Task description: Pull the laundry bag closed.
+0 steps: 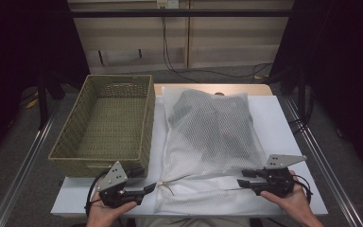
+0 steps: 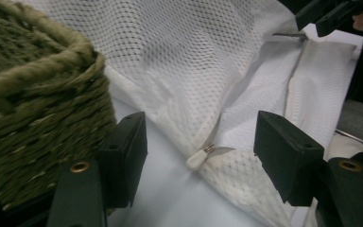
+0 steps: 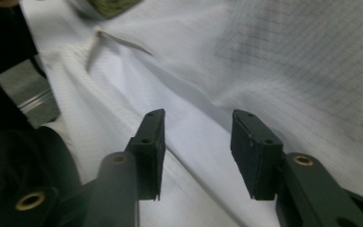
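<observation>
Mesh bag [image 1: 208, 137] unzipped, hand-held grippers apart

1. The high view looks from above the person's side of the table. It faces forward and down. It is far enough back to take in the whole white table [image 1: 283, 127], the woven basket [image 1: 105, 123], the white mesh bag [image 1: 208, 142] and the floor behind.
2. The left gripper view rides on the left gripper [image 1: 149, 188]. It sits low and very close, looking along its two black jaws across the bag's near end [image 2: 227, 75], with the basket's corner [image 2: 42, 94] right beside it.
3. The right gripper view rides on the right gripper [image 1: 244, 178]. It is also low and close, looking back across the bag [image 3: 283, 66].
4. All three views share the bag's near end. The left gripper view also catches the right gripper [image 2: 328, 14] far off.
</observation>
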The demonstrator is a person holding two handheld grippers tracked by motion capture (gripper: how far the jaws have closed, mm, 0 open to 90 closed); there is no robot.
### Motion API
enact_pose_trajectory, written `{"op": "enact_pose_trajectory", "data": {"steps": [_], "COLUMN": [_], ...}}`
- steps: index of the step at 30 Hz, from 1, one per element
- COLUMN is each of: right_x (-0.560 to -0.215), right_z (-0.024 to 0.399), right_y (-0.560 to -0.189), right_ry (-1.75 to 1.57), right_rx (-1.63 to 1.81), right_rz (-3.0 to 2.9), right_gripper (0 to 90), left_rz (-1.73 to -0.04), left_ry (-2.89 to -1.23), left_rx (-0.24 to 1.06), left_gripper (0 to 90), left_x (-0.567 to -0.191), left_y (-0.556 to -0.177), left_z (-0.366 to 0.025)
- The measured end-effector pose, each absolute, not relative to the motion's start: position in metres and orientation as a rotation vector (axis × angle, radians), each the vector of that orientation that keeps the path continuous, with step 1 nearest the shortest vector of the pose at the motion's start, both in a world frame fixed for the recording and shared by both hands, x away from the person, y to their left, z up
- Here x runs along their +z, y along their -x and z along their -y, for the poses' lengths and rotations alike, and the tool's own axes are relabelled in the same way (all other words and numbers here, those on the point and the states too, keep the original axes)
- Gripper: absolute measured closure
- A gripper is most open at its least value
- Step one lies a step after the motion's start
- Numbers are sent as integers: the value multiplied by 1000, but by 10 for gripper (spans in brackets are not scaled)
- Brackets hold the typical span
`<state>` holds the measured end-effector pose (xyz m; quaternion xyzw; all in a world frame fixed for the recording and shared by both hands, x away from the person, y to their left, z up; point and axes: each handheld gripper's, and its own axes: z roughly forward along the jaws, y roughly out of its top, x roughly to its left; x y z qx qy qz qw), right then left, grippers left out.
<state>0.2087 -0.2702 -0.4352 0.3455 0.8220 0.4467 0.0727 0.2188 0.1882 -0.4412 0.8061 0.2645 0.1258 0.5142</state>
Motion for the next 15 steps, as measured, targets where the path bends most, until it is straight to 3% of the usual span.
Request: {"op": "enact_pose_trajectory", "data": {"steps": [4, 10, 15], "right_x": [-432, -433, -432], "right_z": [248, 209, 170], "right_y": [-216, -231, -245], "right_ry": [-981, -910, -837], "right_rx": [1390, 1389, 1345], "right_rz": [-2501, -2588, -2691], "right_gripper": [646, 652, 667], "left_rz": [-668, -663, -645], "left_ry": [-1935, -1960, -1998], "left_rx": [312, 334, 319], "left_gripper": [387, 421, 514], "left_x": [-441, -440, -440], "left_y": [-219, -220, -218], "left_z": [-193, -195, -194]}}
